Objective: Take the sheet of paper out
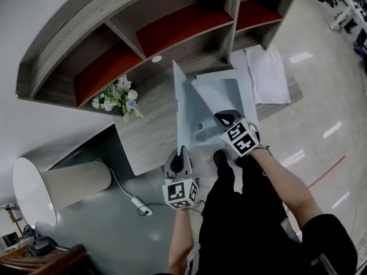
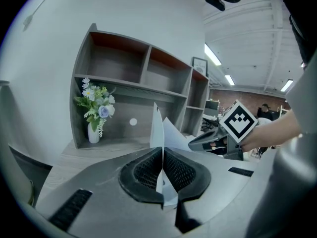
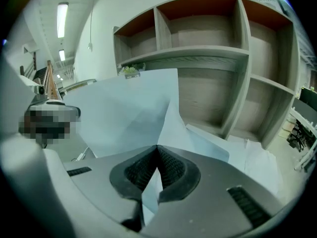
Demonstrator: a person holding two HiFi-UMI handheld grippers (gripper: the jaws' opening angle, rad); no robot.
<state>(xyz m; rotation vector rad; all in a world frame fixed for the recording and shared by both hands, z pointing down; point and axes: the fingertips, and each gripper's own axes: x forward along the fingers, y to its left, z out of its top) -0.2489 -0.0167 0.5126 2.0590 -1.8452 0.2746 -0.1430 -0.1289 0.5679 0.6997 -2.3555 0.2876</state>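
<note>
Pinching on both sides: our left gripper (image 2: 162, 170) had its jaws pressed together on the near edge of what we took for the folder flap (image 1: 184, 110), which stood upright above the desk (image 1: 152, 130). Our right gripper (image 3: 157, 170) was clamped on the near corner of the sheet of paper (image 1: 215, 93), just right of that flap. The sheet ran away from the right jaws toward the shelf unit (image 1: 172, 33), so we judged the pull should come back toward us, with the left hand only anchoring.

Sheet of paper (image 1: 217, 96) held above an opened folder (image 1: 198, 135)
The pale sheet is held tilted over the grey-blue folder, one leaf of which is stood upright.
</note>
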